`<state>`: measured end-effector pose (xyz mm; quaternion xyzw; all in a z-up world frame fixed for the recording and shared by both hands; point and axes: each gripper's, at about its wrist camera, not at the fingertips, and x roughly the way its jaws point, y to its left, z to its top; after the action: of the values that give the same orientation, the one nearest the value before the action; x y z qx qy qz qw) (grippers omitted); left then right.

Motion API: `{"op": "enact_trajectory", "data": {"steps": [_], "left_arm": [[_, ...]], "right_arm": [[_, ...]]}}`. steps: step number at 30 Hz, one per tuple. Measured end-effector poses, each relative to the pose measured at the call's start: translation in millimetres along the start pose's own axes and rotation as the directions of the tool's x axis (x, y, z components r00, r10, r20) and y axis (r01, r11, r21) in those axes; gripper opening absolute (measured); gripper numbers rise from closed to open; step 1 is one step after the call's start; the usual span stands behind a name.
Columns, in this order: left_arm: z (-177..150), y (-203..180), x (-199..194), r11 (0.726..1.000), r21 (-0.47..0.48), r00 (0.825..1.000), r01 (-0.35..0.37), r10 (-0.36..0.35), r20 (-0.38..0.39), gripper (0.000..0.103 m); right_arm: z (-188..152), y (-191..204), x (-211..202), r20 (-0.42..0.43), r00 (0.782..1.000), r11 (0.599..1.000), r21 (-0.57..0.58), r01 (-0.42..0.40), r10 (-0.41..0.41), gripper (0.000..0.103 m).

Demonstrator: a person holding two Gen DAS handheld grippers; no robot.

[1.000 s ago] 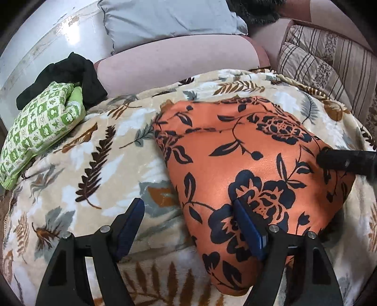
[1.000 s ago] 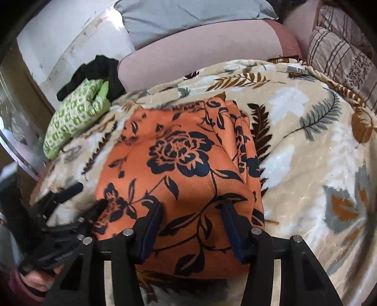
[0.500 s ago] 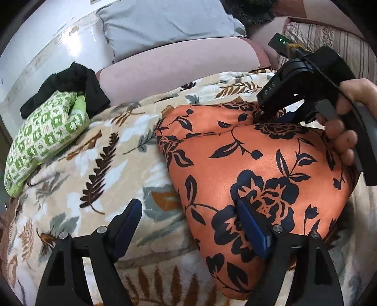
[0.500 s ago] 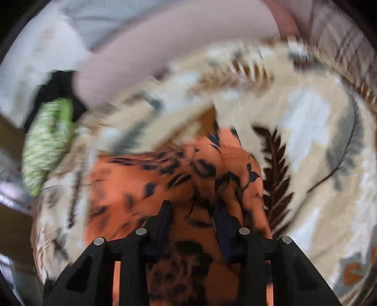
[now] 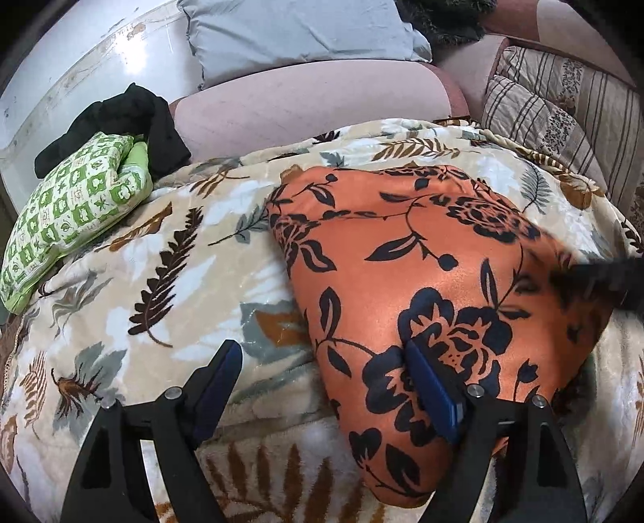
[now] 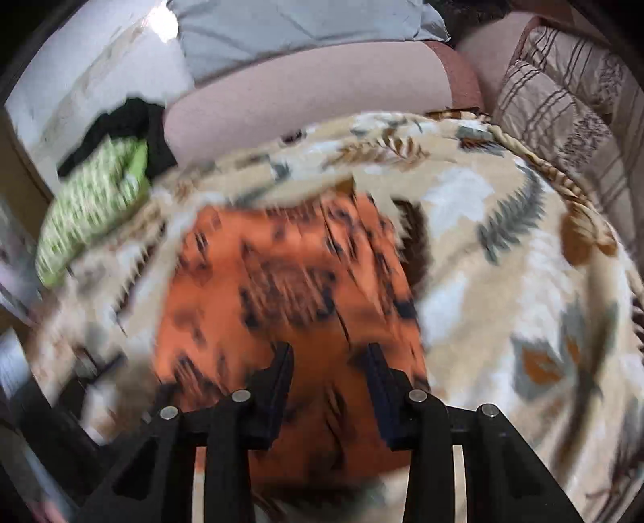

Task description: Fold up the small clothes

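The left gripper (image 5: 322, 370) is hanging low over the blanket (image 5: 169, 273) with its jaws spread wide; its right finger (image 5: 432, 392) is lying against the near edge of the orange cloth (image 5: 422, 265), the left finger over bare blanket, nothing pinched. The right gripper (image 6: 329, 364) is sitting over the same cloth (image 6: 281, 281); its jaws have just been narrowing, and fabric is showing in the gap, but the picture is smeared and I cannot tell whether the pads are pressing it. The cloth is lying folded in the middle of the blanket. Farther left, a green checked bundle (image 5: 68, 213) is resting against something black (image 5: 133, 116). Behind, a grey pillow (image 5: 298, 32) is leaning on the pink sofa back (image 5: 314, 104).
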<state>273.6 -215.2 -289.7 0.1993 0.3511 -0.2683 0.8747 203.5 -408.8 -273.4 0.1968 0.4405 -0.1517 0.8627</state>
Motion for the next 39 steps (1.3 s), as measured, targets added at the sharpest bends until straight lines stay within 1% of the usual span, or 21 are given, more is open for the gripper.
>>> {"op": "enact_trajectory", "data": {"steps": [1,2,3,5,9,11,12,13,14,17,18,20,21,23,27,29,30,31,34,37,39], "left_arm": [[-1,0,0,1.0,0.001,1.0,-0.001,0.001,0.003,0.084],[-1,0,0,1.0,0.001,1.0,-0.004,0.004,0.008,0.084],[-2,0,-1,1.0,0.002,1.0,-0.005,0.005,0.01,0.084],[-2,0,-1,1.0,0.001,1.0,-0.006,0.006,0.01,0.084],[1,1,0,1.0,-0.021,1.0,-0.009,0.009,-0.006,0.085],[1,1,0,0.999,-0.033,1.0,-0.013,0.012,-0.013,0.086],[1,1,-1,0.999,-0.034,1.0,-0.015,0.015,-0.014,0.086],[2,1,-1,0.999,-0.033,1.0,-0.019,0.018,-0.016,0.086],[3,0,-1,0.999,-0.03,1.0,-0.021,0.02,-0.017,0.086],[6,0,-3,1.0,-0.003,0.999,-0.021,0.021,-0.025,0.086],[7,0,-4,1.0,0.003,0.999,-0.019,0.019,-0.027,0.086],[10,2,-7,1.0,0.002,1.0,-0.013,0.013,-0.027,0.086],[11,3,-8,1.0,-0.006,1.0,-0.012,0.012,-0.024,0.086],[13,5,-12,1.0,-0.011,1.0,-0.02,0.019,-0.015,0.086],[14,5,-21,0.999,0.0,0.999,-0.048,0.048,0.018,0.086],[15,6,-25,0.999,-0.005,0.998,-0.05,0.05,0.033,0.086],[16,6,-28,0.999,-0.01,0.998,-0.046,0.046,0.043,0.086],[17,7,-30,0.999,-0.011,0.998,-0.042,0.043,0.048,0.086],[19,9,-32,0.999,-0.021,0.998,-0.028,0.029,0.047,0.086],[19,11,-30,0.999,-0.037,0.999,-0.026,0.027,0.036,0.086],[18,11,-28,0.999,-0.036,0.999,-0.038,0.039,0.03,0.086]], "right_arm": [[-11,0,11,-0.031,0.999,0.999,-0.026,0.023,-0.024,0.041],[-20,-3,19,-0.027,0.999,0.999,-0.023,0.025,-0.025,0.041],[-24,-9,19,0.008,1.0,1.0,0.009,-0.002,0.002,0.041],[-23,-15,17,0.015,0.999,0.999,0.039,-0.036,0.035,0.042],[-21,-18,18,0.026,0.997,0.997,0.019,-0.076,0.076,0.047],[-24,-23,18,0.04,0.991,0.991,0.031,-0.13,0.129,0.06],[-22,-26,21,0.038,0.98,0.979,0.045,-0.197,0.196,0.083],[-20,-26,23,0.029,0.958,0.957,0.052,-0.285,0.284,0.099],[-18,-23,23,0.016,0.95,0.949,0.049,-0.313,0.312,0.1],[-18,-6,22,-0.013,0.972,0.972,-0.023,-0.235,0.234,0.1],[-18,-6,20,-0.003,0.972,0.972,-0.015,-0.234,0.234,0.1],[-17,-13,14,0.015,0.961,0.96,0.037,-0.277,0.276,0.099],[-14,-22,8,0.043,0.949,0.946,0.077,-0.314,0.312,0.099],[-11,-35,-5,0.106,0.935,0.929,0.121,-0.351,0.339,0.099],[-4,-55,-35,0.256,0.93,0.941,0.144,-0.305,0.263,0.099],[-1,-60,-40,0.279,0.927,0.942,0.15,-0.299,0.25,0.098],[0,-61,-39,0.276,0.93,0.943,0.158,-0.294,0.244,0.091],[0,-62,-37,0.264,0.933,0.942,0.166,-0.292,0.242,0.078],[-1,-63,-23,0.207,0.944,0.937,0.187,-0.295,0.256,0.059],[-5,-59,-19,0.188,0.944,0.936,0.174,-0.305,0.272,0.05],[-6,-52,-20,0.196,0.946,0.946,0.147,-0.289,0.259,0.044]]}}
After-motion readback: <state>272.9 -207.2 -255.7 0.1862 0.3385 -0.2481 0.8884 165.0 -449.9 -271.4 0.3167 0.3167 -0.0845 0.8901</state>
